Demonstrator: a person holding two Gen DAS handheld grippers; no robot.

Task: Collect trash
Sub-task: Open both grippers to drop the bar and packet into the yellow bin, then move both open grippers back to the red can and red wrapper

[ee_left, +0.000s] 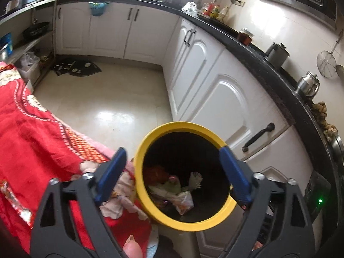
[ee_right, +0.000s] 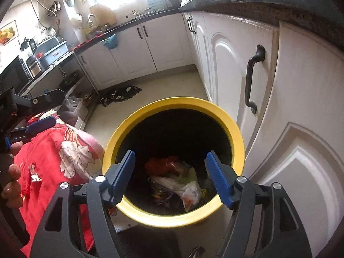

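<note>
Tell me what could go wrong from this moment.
1. The small crumpled wrapper on the red floral cloth could be overlooked, as both open grippers, left gripper and right gripper, point into the yellow-rimmed round bin.
2. A low gripper might knock the bin's rim.

Left tongs (ee_left: 172,157) – black arms, blue ribbed pads (ee_left: 233,172), silver screws, right tongs (ee_right: 171,161) alike

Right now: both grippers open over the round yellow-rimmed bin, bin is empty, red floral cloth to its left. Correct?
Not quite: the round yellow-rimmed bin is not empty. The right wrist view shows trash in its bottom, a crumpled white plastic bag and a red wrapper. The rest holds: the left gripper and the right gripper are open above it, and the red floral cloth lies to its left.
</note>
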